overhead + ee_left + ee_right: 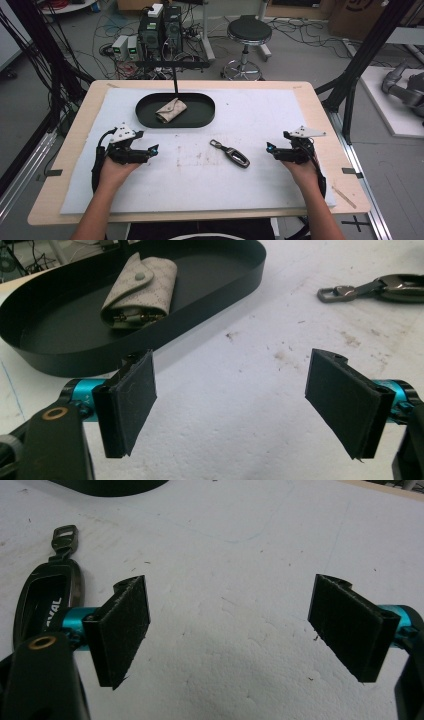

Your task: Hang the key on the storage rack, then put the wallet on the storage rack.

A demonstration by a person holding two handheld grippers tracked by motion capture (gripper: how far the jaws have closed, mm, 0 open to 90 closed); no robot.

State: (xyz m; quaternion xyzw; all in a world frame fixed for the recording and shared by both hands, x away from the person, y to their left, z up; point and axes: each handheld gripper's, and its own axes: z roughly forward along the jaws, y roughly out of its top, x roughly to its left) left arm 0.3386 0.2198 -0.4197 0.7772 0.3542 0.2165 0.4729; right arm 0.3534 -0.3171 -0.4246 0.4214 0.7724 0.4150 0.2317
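1. High view: key fob (231, 153) lies mid-counter between left tongs (156, 148) and right tongs (270, 148); pouch (170, 110) in black tray (205, 119).
2. Left gripper view: tongs wide, empty; fob cut off at the frame edge.
3. Right gripper view: tongs wide, empty; fob partly hidden behind one jaw.

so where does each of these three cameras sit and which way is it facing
High view: fixed above the person's side, looking forward and down on the white padded table; both forearms, left gripper and right gripper show.
Left gripper view: rides the left gripper, looks between its open jaws toward the black oval metal tray holding a beige fabric key pouch.
Right gripper view: rides the right gripper, looks low across the mat between its open jaws.
Shared: all three show the dark car key fob with metal clip, lying between the two hands.
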